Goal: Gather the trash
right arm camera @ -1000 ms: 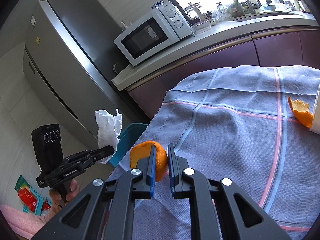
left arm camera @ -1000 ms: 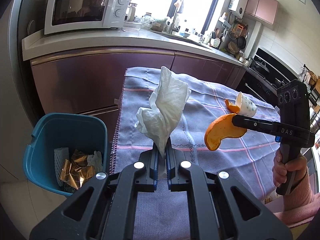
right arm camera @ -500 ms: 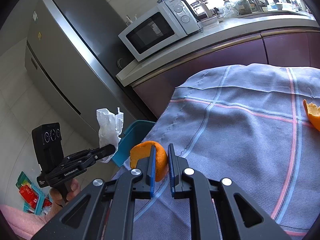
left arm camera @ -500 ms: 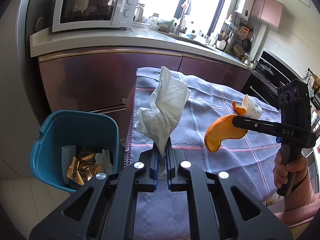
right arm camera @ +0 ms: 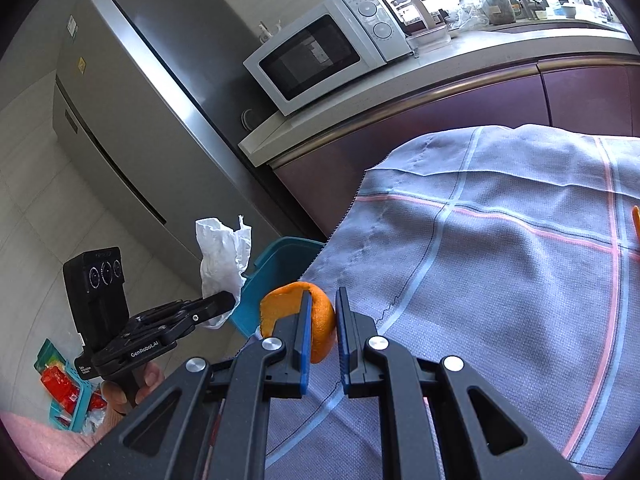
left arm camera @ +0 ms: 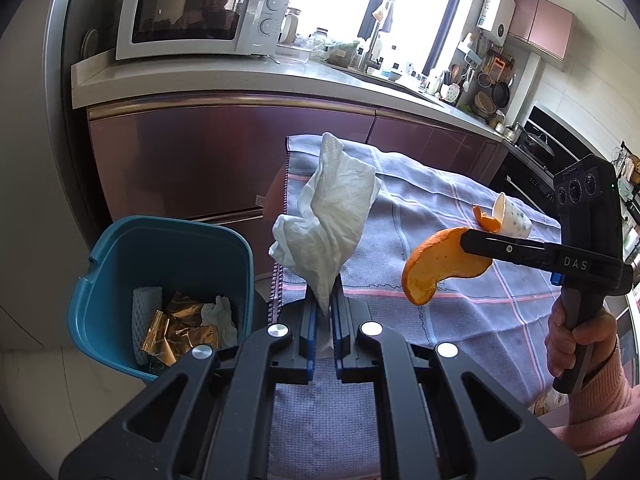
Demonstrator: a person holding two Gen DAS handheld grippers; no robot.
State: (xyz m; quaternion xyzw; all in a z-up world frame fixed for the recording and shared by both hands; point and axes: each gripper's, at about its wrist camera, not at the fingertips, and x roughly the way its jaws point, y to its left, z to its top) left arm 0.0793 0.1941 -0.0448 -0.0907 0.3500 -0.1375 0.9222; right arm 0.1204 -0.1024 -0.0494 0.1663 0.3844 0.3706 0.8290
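Nearest the left wrist camera, the left gripper (left arm camera: 324, 312) is pinched tight on the bottom of a crumpled white paper towel (left arm camera: 332, 220), which stands up from the narrow slit between its blue-lined fingers. It hangs over the near left edge of a table covered by a grey-blue checked cloth (left arm camera: 460, 320). To its right, in the air over the cloth, the right gripper (left arm camera: 466, 242) is clamped on a curved piece of orange peel (left arm camera: 436, 268); a hand (left arm camera: 576, 340) in a pink sleeve grips its handle.

Below and to the left, on the floor beside the table, stands a teal bin (left arm camera: 116, 264). In it lie gold foil wrappers (left arm camera: 176, 332), a white foam net sleeve (left arm camera: 146, 300) and a wad of white tissue (left arm camera: 218, 312).

Further along the cloth, another scrap of orange peel (left arm camera: 484, 220) lies touching a small white paper cup (left arm camera: 512, 218) tipped on its side.

Beyond the table runs a counter with dark red cabinet fronts, bearing a white microwave (left arm camera: 200, 12). From the right wrist camera, a steel refrigerator (right arm camera: 160, 112) stands beside that counter.
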